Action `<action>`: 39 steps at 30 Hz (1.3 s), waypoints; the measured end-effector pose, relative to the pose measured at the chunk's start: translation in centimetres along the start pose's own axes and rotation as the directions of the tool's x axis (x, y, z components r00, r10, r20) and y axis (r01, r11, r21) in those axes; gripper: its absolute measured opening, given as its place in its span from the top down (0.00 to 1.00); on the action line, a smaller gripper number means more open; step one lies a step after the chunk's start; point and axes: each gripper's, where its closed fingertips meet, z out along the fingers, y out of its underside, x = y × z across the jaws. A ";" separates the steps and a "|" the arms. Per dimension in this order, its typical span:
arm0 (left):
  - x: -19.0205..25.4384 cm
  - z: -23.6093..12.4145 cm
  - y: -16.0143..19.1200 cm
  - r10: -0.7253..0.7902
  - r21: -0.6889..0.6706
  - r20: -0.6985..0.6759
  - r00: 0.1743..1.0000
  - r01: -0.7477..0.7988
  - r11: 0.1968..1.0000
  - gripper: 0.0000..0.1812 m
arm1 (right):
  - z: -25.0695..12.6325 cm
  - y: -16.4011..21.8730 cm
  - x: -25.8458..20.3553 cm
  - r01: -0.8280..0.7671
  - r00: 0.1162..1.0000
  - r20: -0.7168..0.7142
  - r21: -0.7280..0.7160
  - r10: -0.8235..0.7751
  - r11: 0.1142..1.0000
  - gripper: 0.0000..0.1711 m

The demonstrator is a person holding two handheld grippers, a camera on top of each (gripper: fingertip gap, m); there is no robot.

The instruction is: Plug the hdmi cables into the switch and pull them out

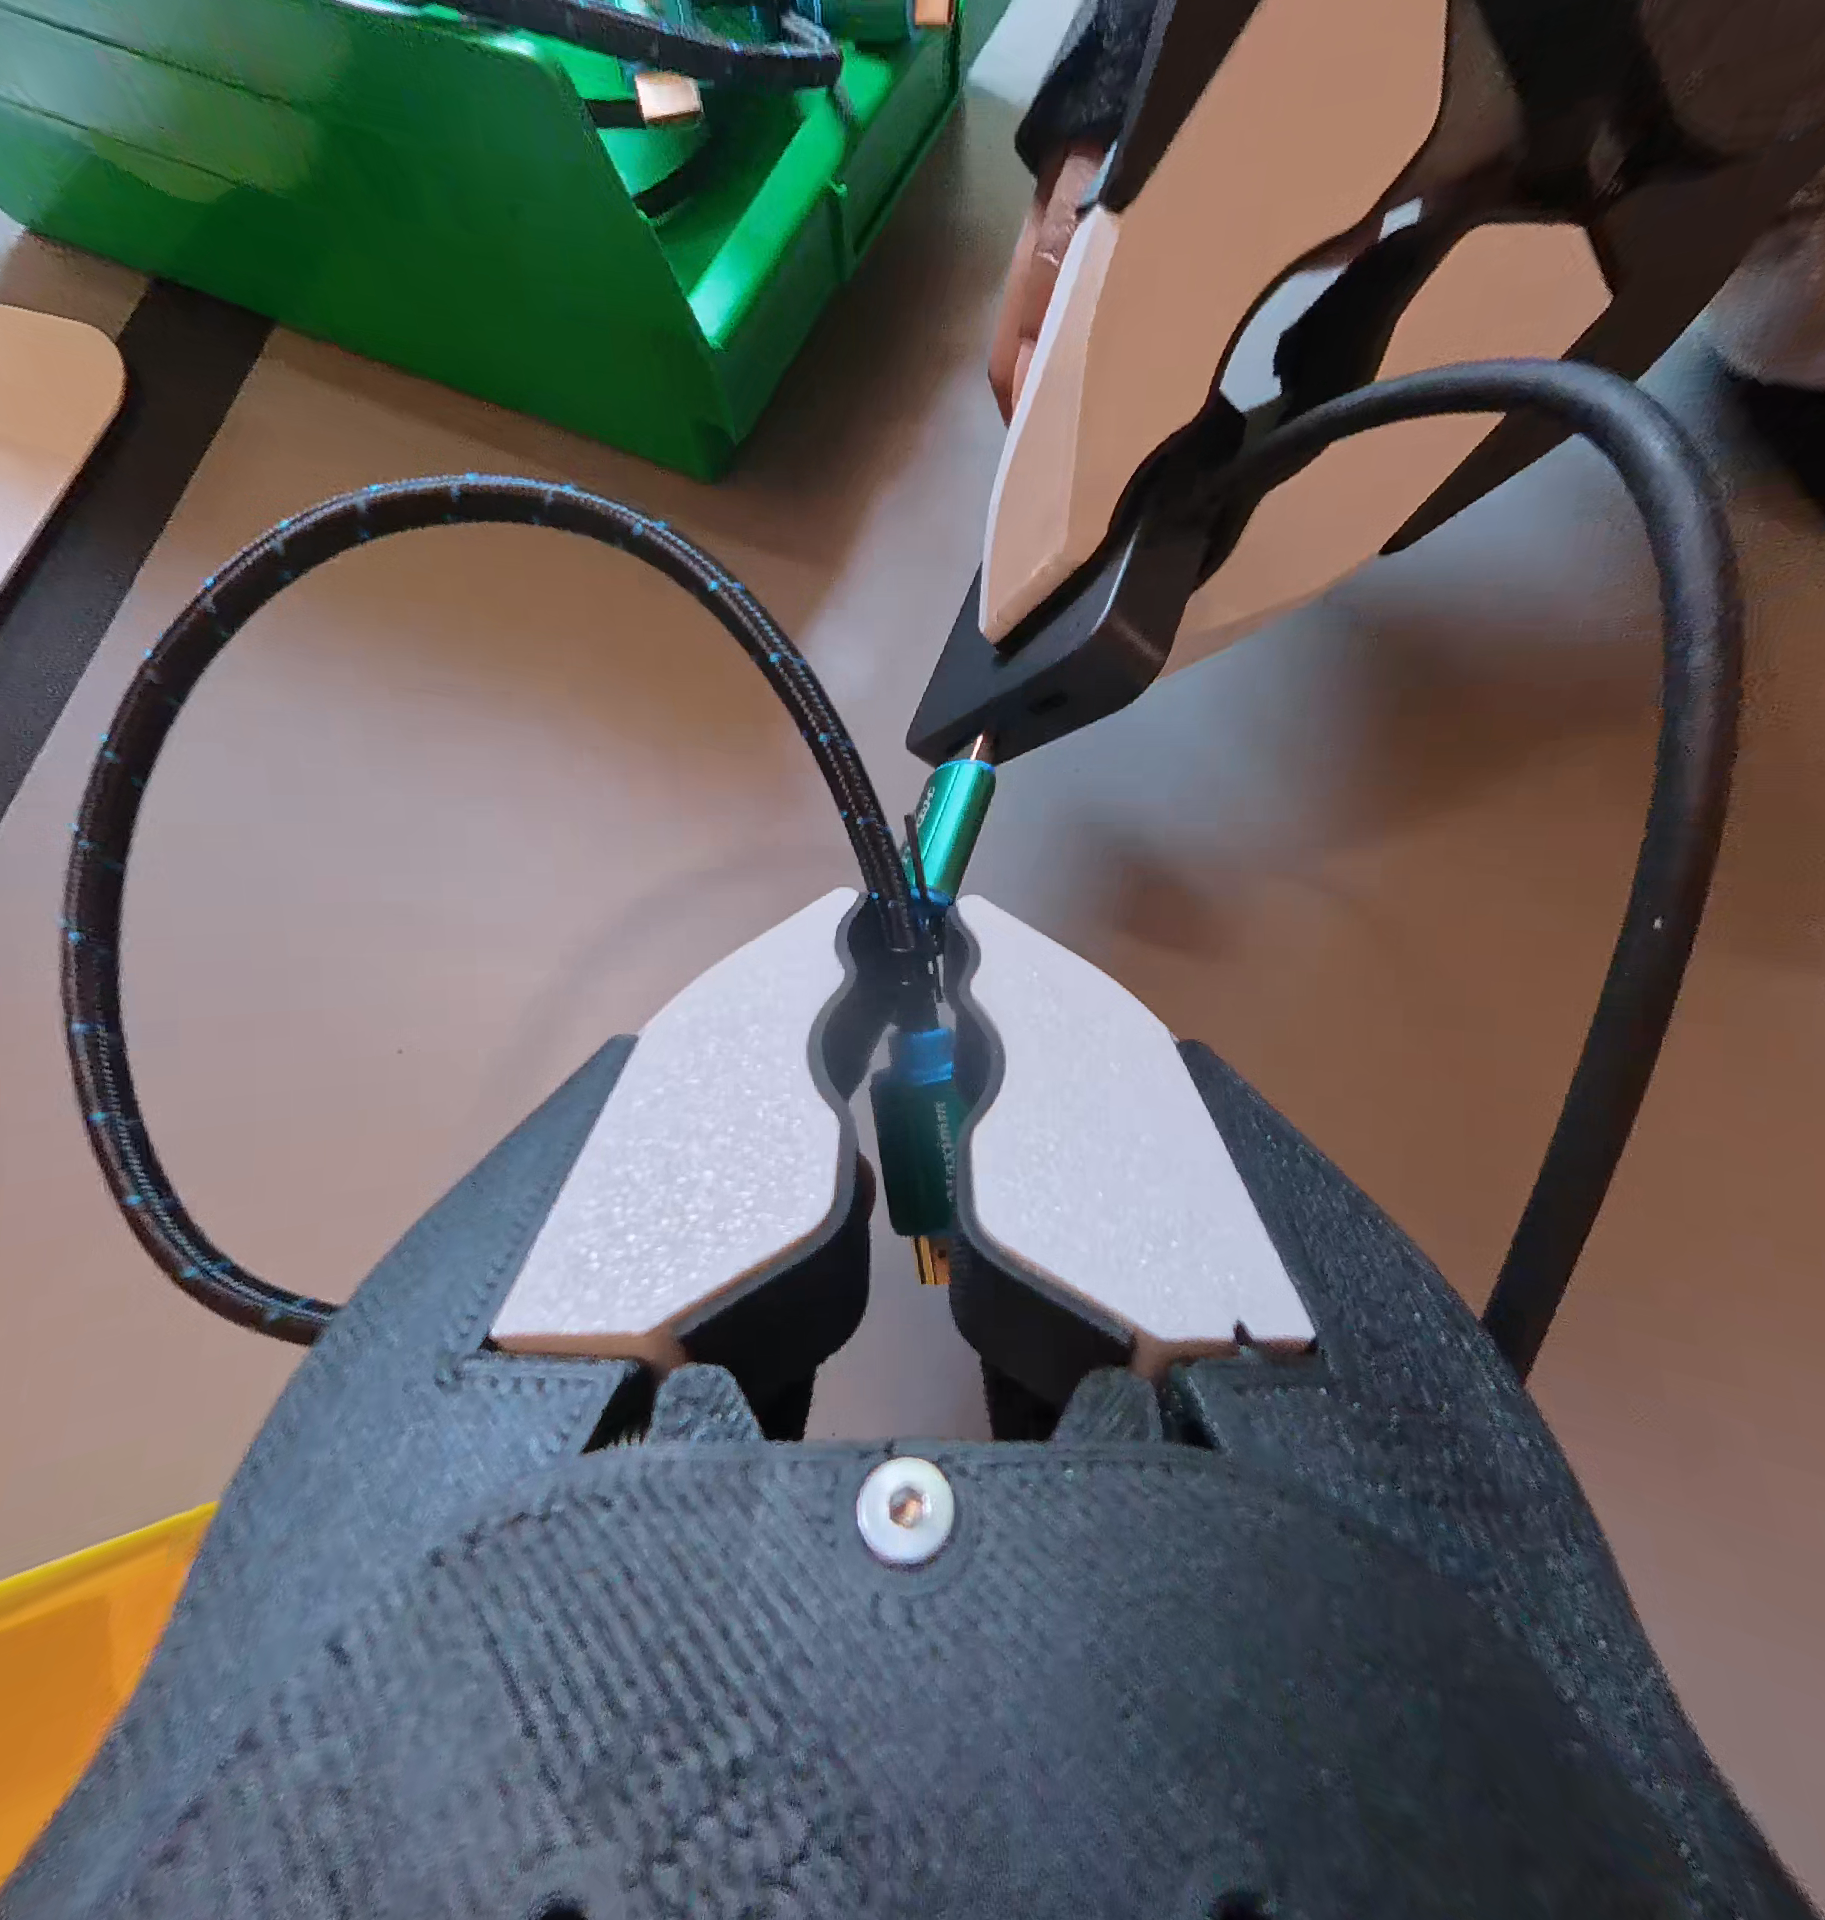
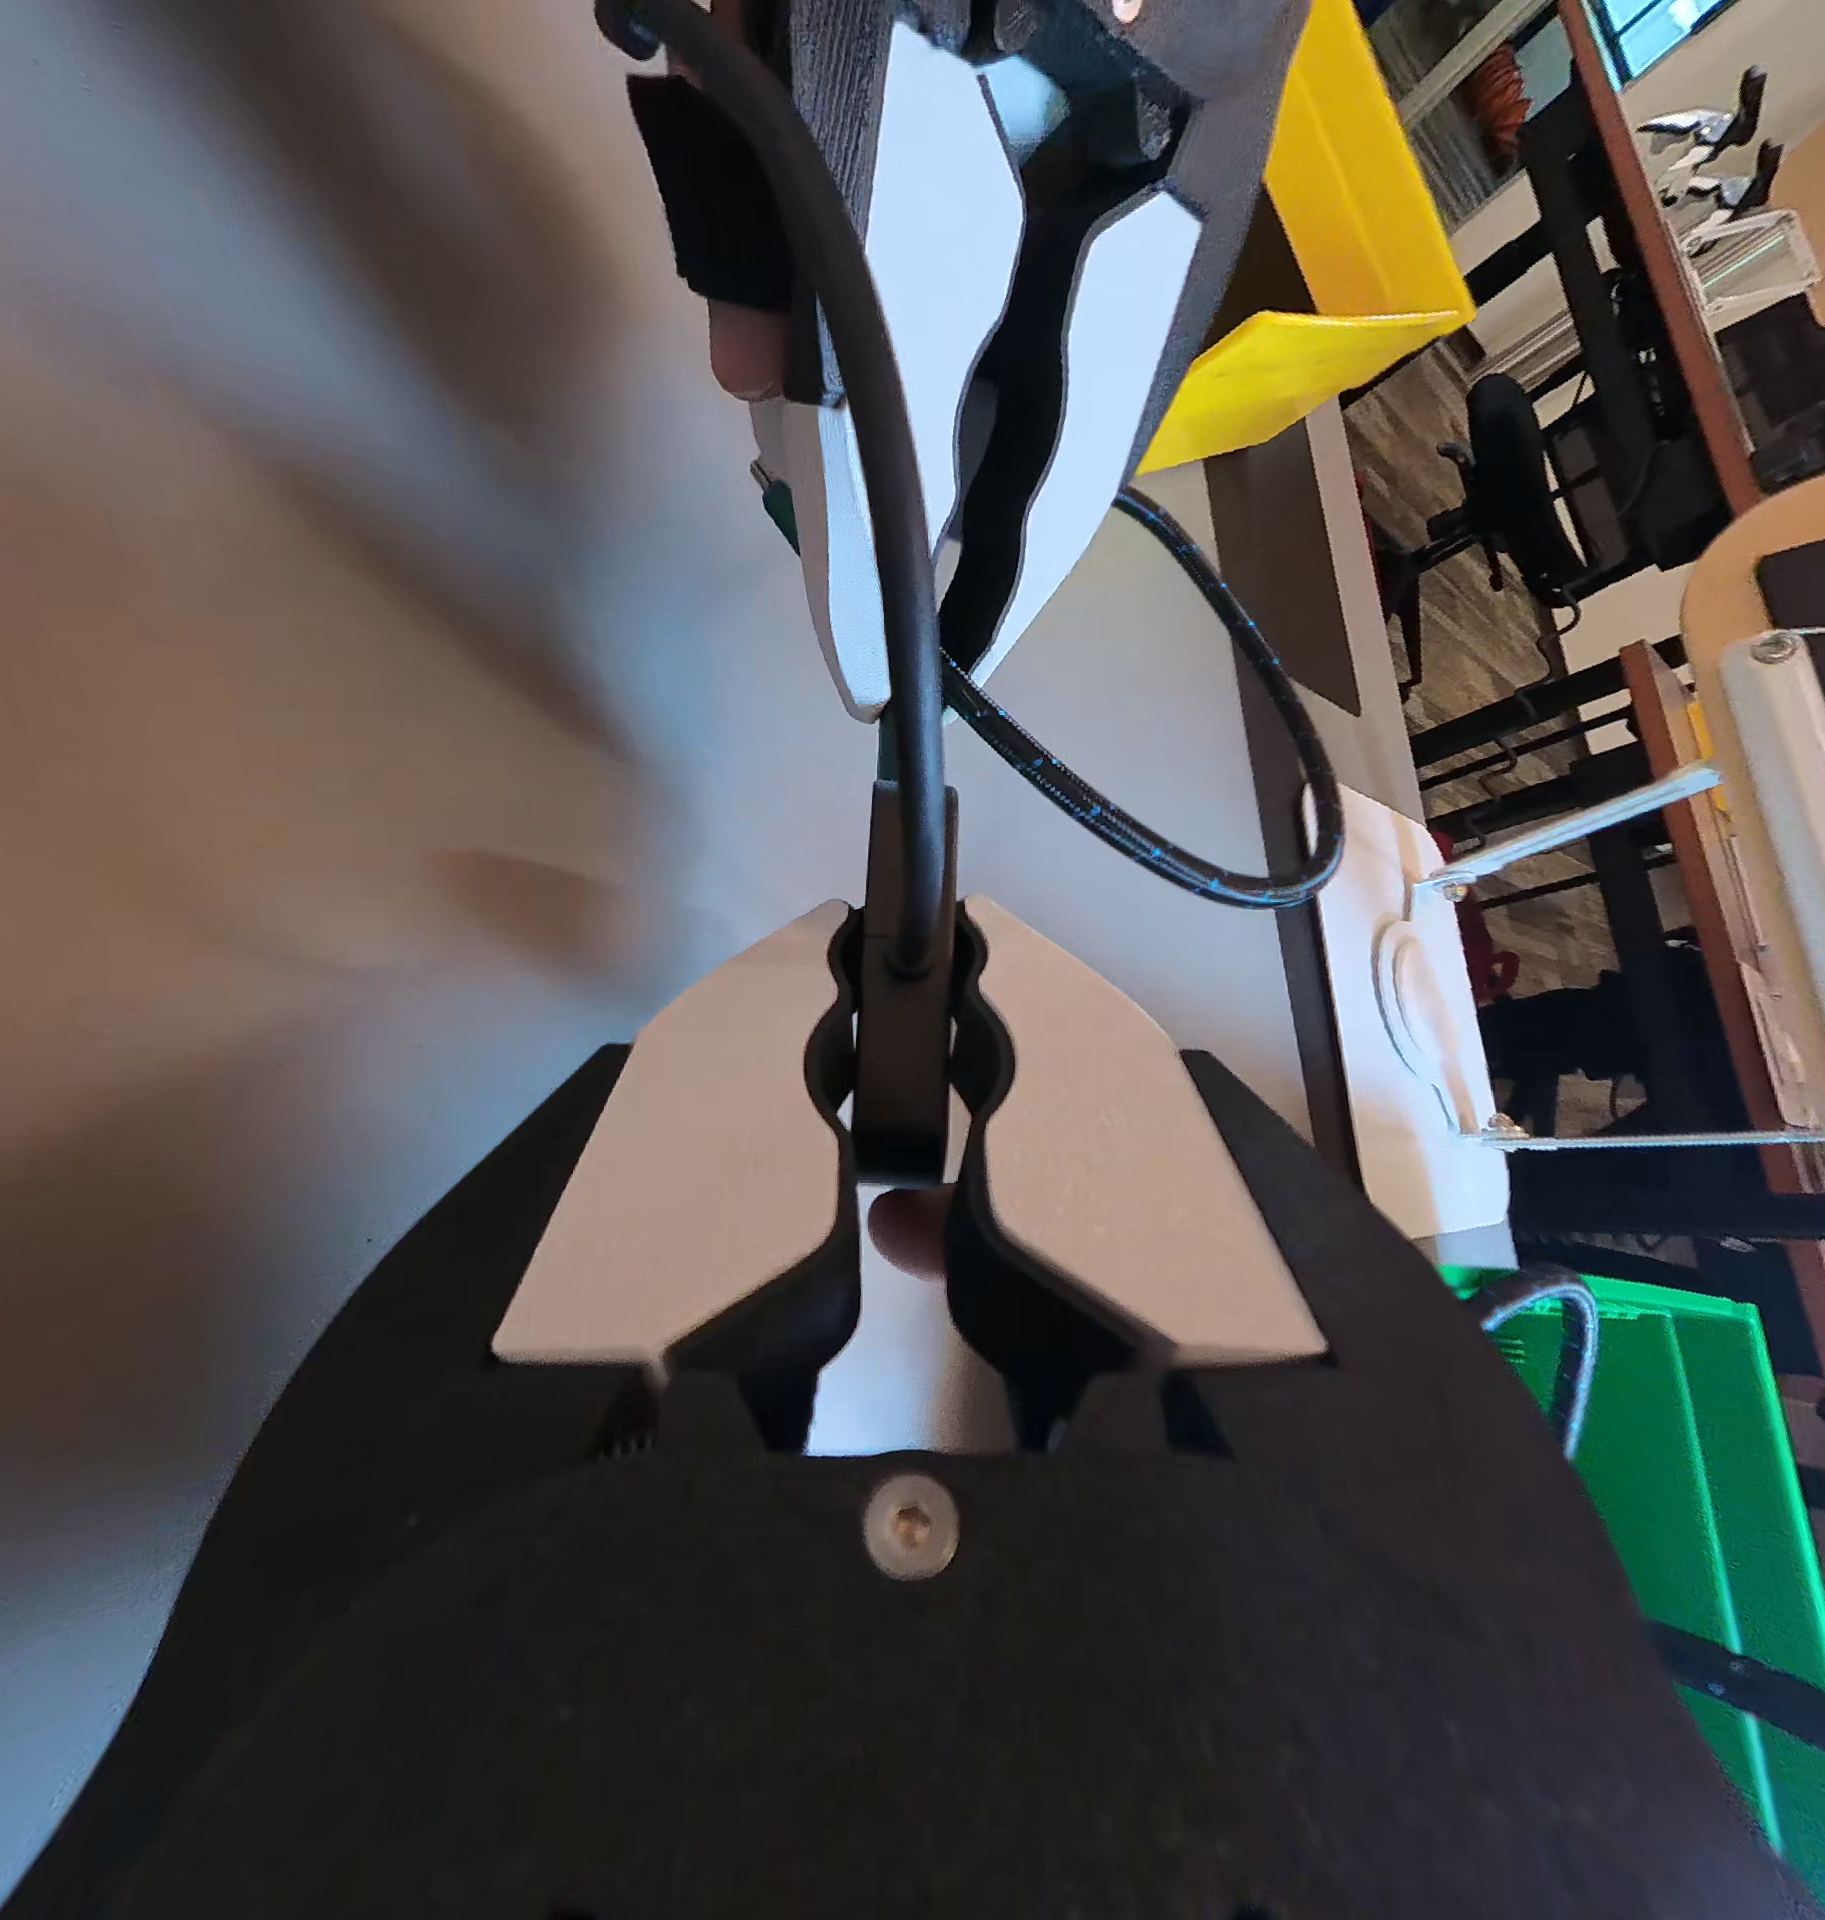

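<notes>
Meeting plug to port above the surface (image 1: pixel 472 748).
The braided HDMI cable (image 1: pixel 108 935) is clamped in the left tool (image 1: pixel 906 914), its green plug (image 1: pixel 952 826) angled up-right, tip at the black switch (image 1: pixel 1033 665) pinched by the right tool (image 2: pixel 903 914).

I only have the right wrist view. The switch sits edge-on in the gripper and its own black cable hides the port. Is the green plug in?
Observer: Not fully. The green plug has its tip at the port of the switch, with a sliver of metal showing.
Reviewer: What is the left gripper holding?
Observer: The left gripper is shut on the braided cable, just behind that plug.
Reviewer: Anything else between its fingers?
Observer: A second plug, with its gold tip pointing back at the camera.
</notes>
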 end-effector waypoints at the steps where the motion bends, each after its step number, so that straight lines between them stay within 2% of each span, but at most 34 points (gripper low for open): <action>1: 0.1 0.2 0.2 0.017 -0.023 0.010 1.000 -0.017 1.000 0.93 | 0.1 0.1 -0.2 0.015 1.000 0.005 -0.015 -0.015 1.000 0.92; 8: 0.4 0.0 0.3 0.081 0.000 -0.022 0.996 -0.081 0.997 0.94 | -0.1 -0.2 -0.6 0.025 0.999 0.032 -0.006 -0.025 1.000 0.92; 11: 0.2 0.2 0.3 0.036 0.008 -0.029 0.999 -0.036 0.999 0.93 | 0.0 0.0 -0.5 0.010 0.999 0.035 -0.008 -0.009 1.000 0.92; 18: 0.4 0.8 0.2 0.101 -0.081 0.077 0.992 -0.095 0.992 0.93 | 0.1 0.6 -0.7 -0.014 0.999 0.049 -0.023 0.015 1.000 0.92; 20: 0.4 0.7 0.2 0.129 -0.072 0.065 0.989 -0.125 0.990 0.94 | 0.2 0.3 -0.8 -0.018 0.999 0.049 -0.016 0.019 1.000 0.92; 28: 1.0 0.9 0.2 0.060 -0.016 -0.019 0.998 -0.060 0.998 0.94 | 0.1 0.3 -1.1 -0.083 0.992 0.094 -0.014 0.084 0.996 0.92; 39: -0.4 0.0 0.2 0.064 -0.033 0.061 0.996 -0.062 0.998 0.93 | -0.7 0.6 0.3 0.032 0.999 0.000 -0.174 -0.032 0.984 0.91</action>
